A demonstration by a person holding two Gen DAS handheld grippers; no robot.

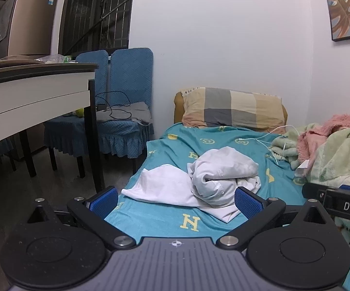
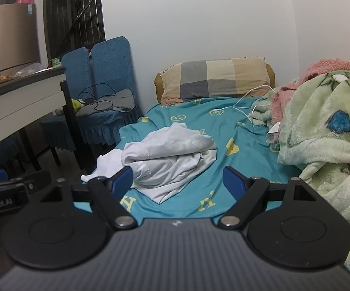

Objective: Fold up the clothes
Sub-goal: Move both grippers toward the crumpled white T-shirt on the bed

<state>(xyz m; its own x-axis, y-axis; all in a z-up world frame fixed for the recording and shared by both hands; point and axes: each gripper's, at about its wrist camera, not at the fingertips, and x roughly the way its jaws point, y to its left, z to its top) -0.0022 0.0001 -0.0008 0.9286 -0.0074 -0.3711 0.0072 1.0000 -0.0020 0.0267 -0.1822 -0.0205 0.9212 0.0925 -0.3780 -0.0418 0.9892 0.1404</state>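
A crumpled white garment lies in a heap on the teal bed sheet, near the bed's left edge. It also shows in the right wrist view. My left gripper is open and empty, held above the near end of the bed just short of the garment. My right gripper is open and empty, to the right of the left one, with the garment's near edge between and beyond its blue fingers. The right gripper's body shows at the right edge of the left wrist view.
A plaid pillow lies at the head of the bed against the wall. A green and pink blanket pile fills the bed's right side, with a white cable beside it. A table and blue chairs stand left of the bed.
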